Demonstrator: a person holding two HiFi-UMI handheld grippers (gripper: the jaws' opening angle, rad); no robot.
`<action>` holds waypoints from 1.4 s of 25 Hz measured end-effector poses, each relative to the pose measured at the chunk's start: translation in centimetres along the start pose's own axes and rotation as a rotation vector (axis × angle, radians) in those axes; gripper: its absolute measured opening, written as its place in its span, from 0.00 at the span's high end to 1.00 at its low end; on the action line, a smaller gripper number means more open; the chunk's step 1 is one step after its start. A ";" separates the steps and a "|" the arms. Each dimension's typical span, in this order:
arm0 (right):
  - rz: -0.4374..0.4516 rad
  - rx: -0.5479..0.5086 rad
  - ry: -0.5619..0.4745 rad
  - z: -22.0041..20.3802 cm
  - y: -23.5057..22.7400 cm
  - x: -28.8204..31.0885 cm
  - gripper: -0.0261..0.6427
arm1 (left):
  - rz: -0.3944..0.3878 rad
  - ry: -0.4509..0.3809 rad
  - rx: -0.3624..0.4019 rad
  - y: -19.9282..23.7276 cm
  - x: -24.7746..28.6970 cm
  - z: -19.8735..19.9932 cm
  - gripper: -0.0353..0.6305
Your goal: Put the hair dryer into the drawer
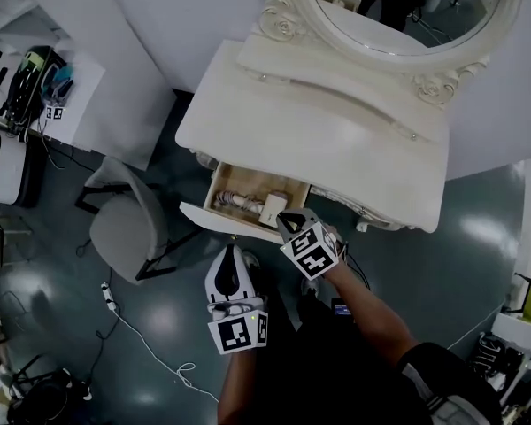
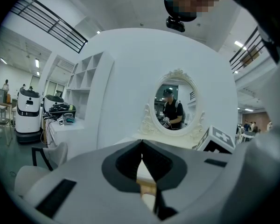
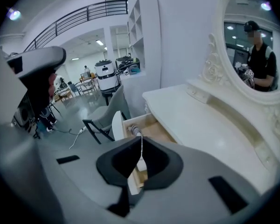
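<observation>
With the hair dryer (image 1: 270,209) already lying in the open drawer (image 1: 219,221) at mid-frame, and my left fingers (image 2: 159,163) and right fingers (image 3: 157,163) pressed together, empty, I should push the drawer front squarely shut

The left gripper (image 1: 234,253) is held nearly level, jaws closed together with nothing between them. Just to its right, the right gripper (image 1: 284,219) is pitched downward, its jaws likewise shut and empty.
</observation>
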State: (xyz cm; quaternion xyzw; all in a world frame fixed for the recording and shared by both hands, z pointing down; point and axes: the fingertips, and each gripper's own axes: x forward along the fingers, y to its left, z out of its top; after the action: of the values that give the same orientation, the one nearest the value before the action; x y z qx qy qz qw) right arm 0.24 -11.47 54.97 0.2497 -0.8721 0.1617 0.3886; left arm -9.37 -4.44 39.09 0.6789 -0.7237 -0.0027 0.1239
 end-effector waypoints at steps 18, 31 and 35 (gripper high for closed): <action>-0.021 0.066 -0.432 2.0 1.4 -18.2 0.91 | -0.012 -0.068 0.040 -9.5 -7.9 2.9 0.91; 0.053 0.097 -0.568 -1.2 4.3 -28.4 0.91 | 0.010 -0.070 0.080 -15.8 -14.9 3.3 0.91; 0.048 0.101 -0.617 -1.3 5.6 -30.6 0.91 | -0.011 -0.074 0.085 -16.5 -16.1 3.7 0.91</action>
State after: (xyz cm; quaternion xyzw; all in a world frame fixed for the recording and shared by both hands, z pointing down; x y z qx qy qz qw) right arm 15.44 3.29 32.09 0.2853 -0.9453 0.1306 0.0889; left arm 6.88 9.48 29.89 0.6869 -0.7236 0.0023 0.0680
